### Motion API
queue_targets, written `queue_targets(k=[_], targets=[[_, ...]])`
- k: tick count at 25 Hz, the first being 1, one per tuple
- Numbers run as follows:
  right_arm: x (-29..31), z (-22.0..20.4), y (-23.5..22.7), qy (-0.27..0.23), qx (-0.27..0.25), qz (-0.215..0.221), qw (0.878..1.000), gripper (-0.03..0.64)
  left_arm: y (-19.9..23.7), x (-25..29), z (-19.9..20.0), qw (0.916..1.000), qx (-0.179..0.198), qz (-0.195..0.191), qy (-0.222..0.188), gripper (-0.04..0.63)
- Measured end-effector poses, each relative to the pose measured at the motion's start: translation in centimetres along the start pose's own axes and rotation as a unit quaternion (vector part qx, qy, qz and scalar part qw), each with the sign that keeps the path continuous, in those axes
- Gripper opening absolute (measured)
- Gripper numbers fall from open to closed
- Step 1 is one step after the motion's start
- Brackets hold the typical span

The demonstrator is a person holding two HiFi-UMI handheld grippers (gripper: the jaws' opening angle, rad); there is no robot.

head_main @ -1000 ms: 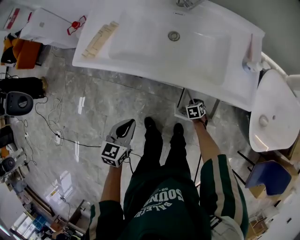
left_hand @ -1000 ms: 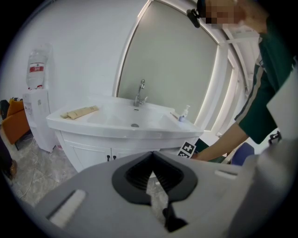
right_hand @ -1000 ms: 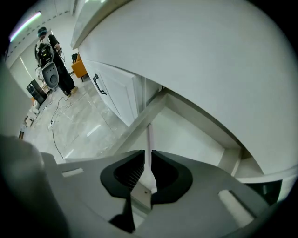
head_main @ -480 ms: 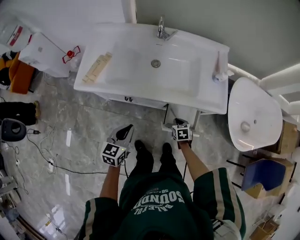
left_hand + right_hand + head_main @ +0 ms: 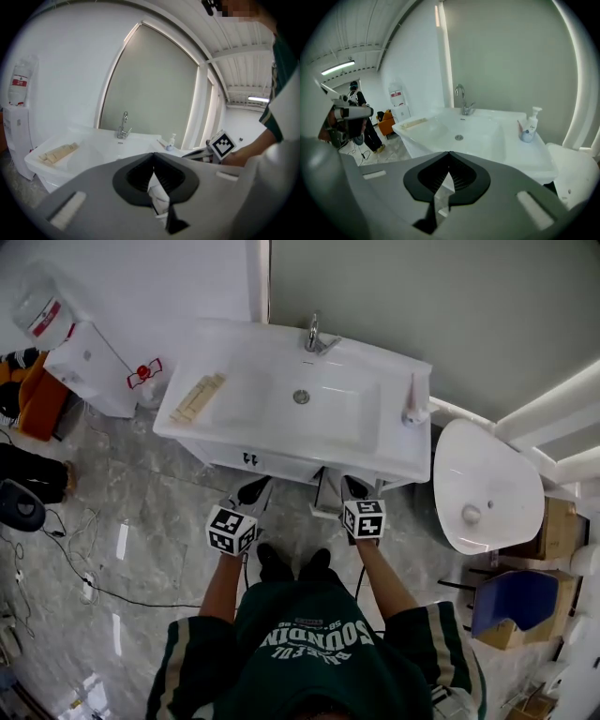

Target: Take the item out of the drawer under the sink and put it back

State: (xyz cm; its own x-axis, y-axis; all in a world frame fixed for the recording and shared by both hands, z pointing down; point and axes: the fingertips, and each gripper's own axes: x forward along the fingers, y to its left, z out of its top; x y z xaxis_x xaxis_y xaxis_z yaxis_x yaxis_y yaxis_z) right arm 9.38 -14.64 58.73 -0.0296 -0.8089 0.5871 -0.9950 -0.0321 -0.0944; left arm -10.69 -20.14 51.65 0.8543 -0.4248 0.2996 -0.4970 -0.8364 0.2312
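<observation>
The white sink [image 5: 366,432] stands on a vanity whose drawer front [image 5: 272,465] shows just below the basin edge. The drawer's inside and any item in it are hidden. My left gripper [image 5: 254,491] points at the drawer front from just below, jaws together, nothing between them [image 5: 152,157]. My right gripper [image 5: 354,487] is beside it to the right, under the sink's front edge, also shut and empty [image 5: 449,154]. Both gripper views look over the basin [image 5: 93,145] [image 5: 459,133] to the faucet [image 5: 462,101].
Beige bars [image 5: 197,397] lie on the counter's left; a soap bottle [image 5: 412,404] stands at its right. A white oval fixture [image 5: 483,488] sits to the right, a water dispenser [image 5: 89,367] to the left. Cables [image 5: 84,568] trail over the marble floor. A person [image 5: 361,124] stands far left.
Both grippers have come up level with each other close under the sink's front edge; the left one moved furthest, up and to the right. The view has pulled back from the sink.
</observation>
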Motion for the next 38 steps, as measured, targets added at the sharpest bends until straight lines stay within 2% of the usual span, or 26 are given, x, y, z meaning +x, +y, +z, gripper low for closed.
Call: queue_targets(k=[5, 13, 24, 38], targets=[[-3.2, 6.9, 0.7, -0.096, -0.005, -0.002, 0.995, 0.003, -0.4, 0.3, 3.7, 0.9991, 0.028, -0.010, -0.028, 0.051], [-7.1, 11.7, 2.6, -0.178, -0.012, 0.007, 0.984, 0.003, -0.6, 0.2, 6.3, 0.9976, 0.050, -0.021, -0.044, 0.051], [-6.7, 14.0, 3.3, -0.195, -0.017, 0.012, 0.980, 0.003, 1.0, -0.8, 7.6, 0.9969, 0.053, -0.014, -0.056, 0.051], [-5.9, 13.7, 5.2, -0.192, -0.029, 0.025, 0.981, 0.003, 2.9, -2.3, 7.7, 0.9969, 0.052, -0.006, -0.060, 0.051]])
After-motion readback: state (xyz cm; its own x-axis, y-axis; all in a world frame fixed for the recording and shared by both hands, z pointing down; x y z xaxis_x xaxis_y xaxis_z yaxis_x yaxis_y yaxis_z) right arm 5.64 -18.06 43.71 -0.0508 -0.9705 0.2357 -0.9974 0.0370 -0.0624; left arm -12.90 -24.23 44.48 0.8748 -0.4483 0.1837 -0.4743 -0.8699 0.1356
